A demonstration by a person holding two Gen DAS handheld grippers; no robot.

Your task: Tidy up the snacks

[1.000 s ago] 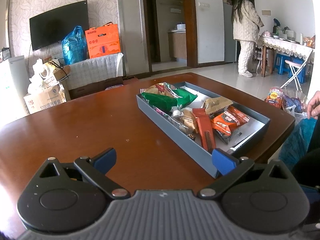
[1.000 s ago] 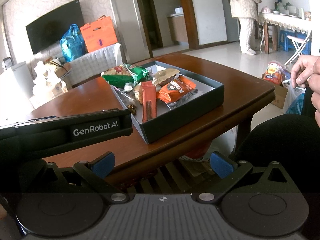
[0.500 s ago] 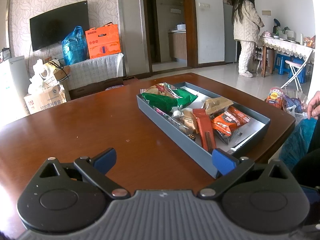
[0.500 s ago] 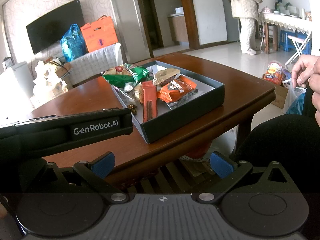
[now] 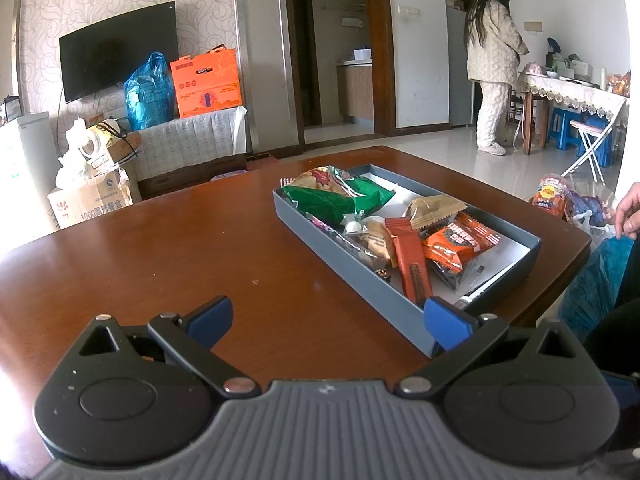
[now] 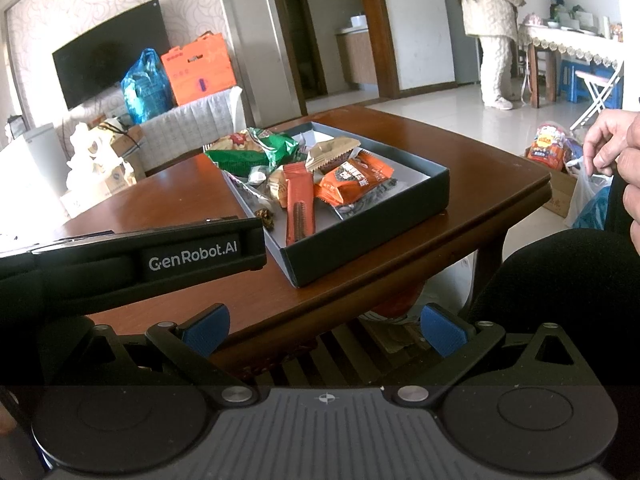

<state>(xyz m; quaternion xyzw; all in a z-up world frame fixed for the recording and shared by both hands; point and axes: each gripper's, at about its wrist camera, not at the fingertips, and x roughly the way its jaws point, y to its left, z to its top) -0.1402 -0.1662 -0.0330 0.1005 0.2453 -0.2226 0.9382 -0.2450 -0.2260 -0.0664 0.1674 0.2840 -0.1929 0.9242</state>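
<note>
**Snack packets heaped in tray, both grippers empty and waiting**

While both tools hang back at the near edge of the glossy reddish-brown wooden table (image 5: 168, 248), we note nothing is in hand. Left gripper (image 5: 326, 316): jaws spread wide, empty, low over bare tabletop. Right gripper (image 6: 324, 322): jaws spread wide, empty, off the table's near edge.

The snacks lie piled in the shallow dark grey-blue cardboard tray (image 5: 352, 284), right of centre on the table. Far end: a puffy green crinkled foil bag (image 5: 340, 200). Near end: a long flat rust-orange wrapped bar (image 6: 299, 200), lying lengthwise. To its right, an orange pillow packet with dark lettering (image 6: 354, 178); behind it, a tan wrapper with crimped ends (image 6: 330, 154).

We judge all of these light, soft and slick. The bag would crush, so pinch its sealed seam. The bar looks stiffest; take it across its narrow width, mid-length.
</note>
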